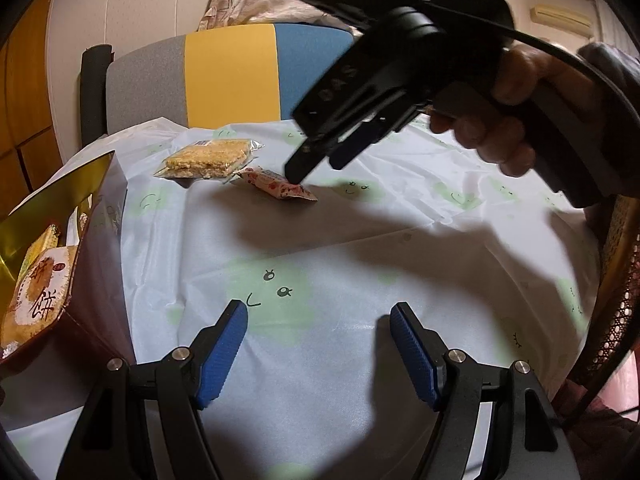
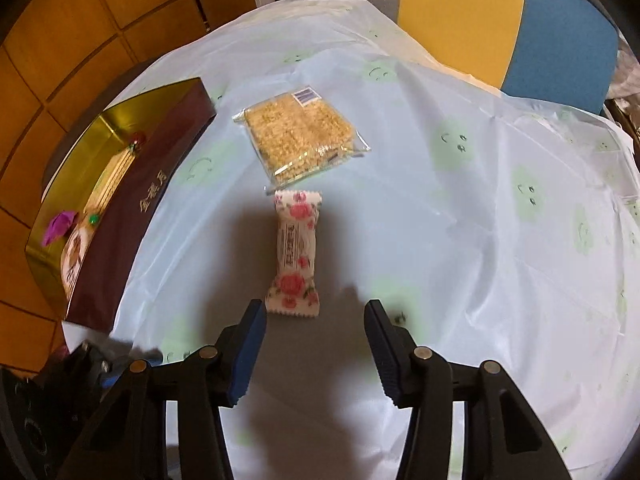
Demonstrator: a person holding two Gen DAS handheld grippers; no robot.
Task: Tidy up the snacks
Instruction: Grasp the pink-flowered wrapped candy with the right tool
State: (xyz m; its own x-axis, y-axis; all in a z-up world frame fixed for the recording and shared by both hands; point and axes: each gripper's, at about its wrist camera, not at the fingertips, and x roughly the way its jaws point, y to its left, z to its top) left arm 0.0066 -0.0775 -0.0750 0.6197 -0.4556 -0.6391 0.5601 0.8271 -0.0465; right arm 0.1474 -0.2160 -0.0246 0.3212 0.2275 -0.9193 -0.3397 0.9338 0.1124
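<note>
Right tongs [image 2: 316, 344] hovered wide open just short of the rose-print snack [image 2: 294, 254], its long axis running straight away between the jaws toward the rice-crisp pack [image 2: 302, 136] mid-table, while the left tongs [image 1: 320, 344], also open and empty, sat farther off.

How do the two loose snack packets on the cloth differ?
The rice crisp packet is square with a clear wrapper showing golden grain; the floral candy packet is narrow, opaque white with pink roses. The floral one lies nearer the open right gripper. Both lie flat, outside the box.
</note>
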